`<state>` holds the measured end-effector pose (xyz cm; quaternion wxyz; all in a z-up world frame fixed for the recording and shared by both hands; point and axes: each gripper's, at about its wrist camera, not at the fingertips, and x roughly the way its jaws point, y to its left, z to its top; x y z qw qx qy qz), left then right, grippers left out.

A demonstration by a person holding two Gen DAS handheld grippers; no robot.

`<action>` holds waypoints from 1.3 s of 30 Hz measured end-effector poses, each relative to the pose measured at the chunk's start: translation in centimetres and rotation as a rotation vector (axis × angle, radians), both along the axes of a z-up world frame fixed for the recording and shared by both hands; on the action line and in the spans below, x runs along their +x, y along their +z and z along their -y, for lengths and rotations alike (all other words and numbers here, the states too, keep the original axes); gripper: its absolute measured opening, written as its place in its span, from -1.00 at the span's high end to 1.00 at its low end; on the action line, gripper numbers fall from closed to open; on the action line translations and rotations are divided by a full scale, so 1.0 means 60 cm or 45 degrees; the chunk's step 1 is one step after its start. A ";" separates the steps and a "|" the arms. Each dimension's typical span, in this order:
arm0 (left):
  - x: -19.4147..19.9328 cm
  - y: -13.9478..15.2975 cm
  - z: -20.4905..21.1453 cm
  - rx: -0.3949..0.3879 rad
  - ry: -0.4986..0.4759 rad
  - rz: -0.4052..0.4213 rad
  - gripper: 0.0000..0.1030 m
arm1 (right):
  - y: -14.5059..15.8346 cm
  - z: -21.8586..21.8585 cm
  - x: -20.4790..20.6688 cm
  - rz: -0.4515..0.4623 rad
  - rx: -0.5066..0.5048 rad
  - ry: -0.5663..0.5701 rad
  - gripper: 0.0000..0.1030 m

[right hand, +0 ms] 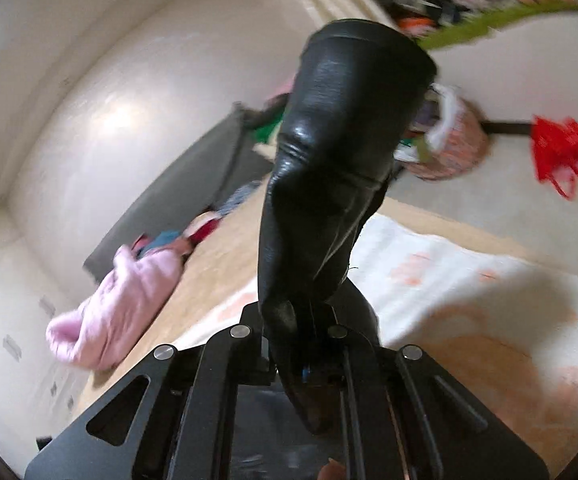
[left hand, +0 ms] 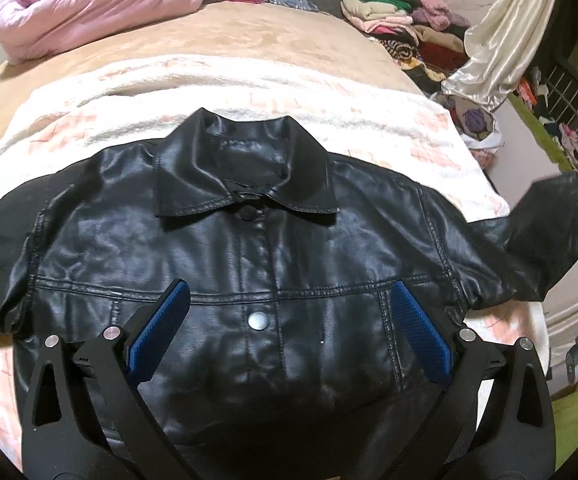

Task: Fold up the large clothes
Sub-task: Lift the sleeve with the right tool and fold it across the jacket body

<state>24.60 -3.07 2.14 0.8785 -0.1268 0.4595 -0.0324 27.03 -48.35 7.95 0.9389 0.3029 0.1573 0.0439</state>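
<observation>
Black leather jacket (left hand: 249, 248) lies front-up; right gripper (right hand: 309, 364) jaws clench its sleeve (right hand: 329, 160), left gripper (left hand: 289, 320) jaws spread.

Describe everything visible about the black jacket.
The black jacket looks like glossy, creased faux leather with a pointed collar, stitched seams and snap buttons. It lies front up, closed, on the white patterned blanket. One sleeve is lifted off the bed, pinched in the shut right gripper. The open left gripper hovers above its chest.

I'm standing over a bed (left hand: 249, 36) in tan cover, white walls (right hand: 109, 120) glaring with light, clothes heap (left hand: 401, 36) piling beside it, green rug (left hand: 537, 136) lying on the floor.
</observation>
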 end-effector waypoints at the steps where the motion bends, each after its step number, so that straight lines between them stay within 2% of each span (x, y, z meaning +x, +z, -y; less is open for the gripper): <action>1: -0.002 0.004 -0.008 -0.003 0.006 0.007 -0.82 | 0.012 -0.018 0.001 0.012 -0.024 0.029 0.88; 8: -0.014 0.028 -0.068 -0.093 0.037 0.055 -0.82 | 0.088 -0.181 0.005 0.130 -0.188 0.305 0.88; 13: -0.033 0.045 -0.127 -0.218 0.043 0.091 -0.82 | 0.110 -0.309 -0.002 0.213 -0.289 0.532 0.89; 15: -0.042 0.051 -0.147 -0.225 0.058 0.112 -0.82 | 0.106 -0.365 -0.014 0.238 -0.343 0.607 0.89; 20: -0.065 0.060 -0.210 -0.348 0.100 0.163 -0.82 | 0.075 -0.478 -0.025 0.225 -0.453 0.737 0.89; 24: -0.086 0.060 -0.260 -0.464 0.147 0.196 -0.82 | 0.036 -0.544 -0.030 0.191 -0.534 0.787 0.89; 31: -0.125 0.060 -0.316 -0.607 0.176 0.287 -0.82 | -0.037 -0.659 -0.030 0.117 -0.684 0.884 0.89; 34: -0.136 0.051 -0.323 -0.627 0.166 0.298 -0.82 | -0.075 -0.703 -0.025 0.070 -0.758 0.918 0.88; 39: -0.134 0.021 -0.327 -0.673 0.141 0.266 -0.82 | -0.148 -0.736 -0.025 -0.028 -0.845 0.942 0.82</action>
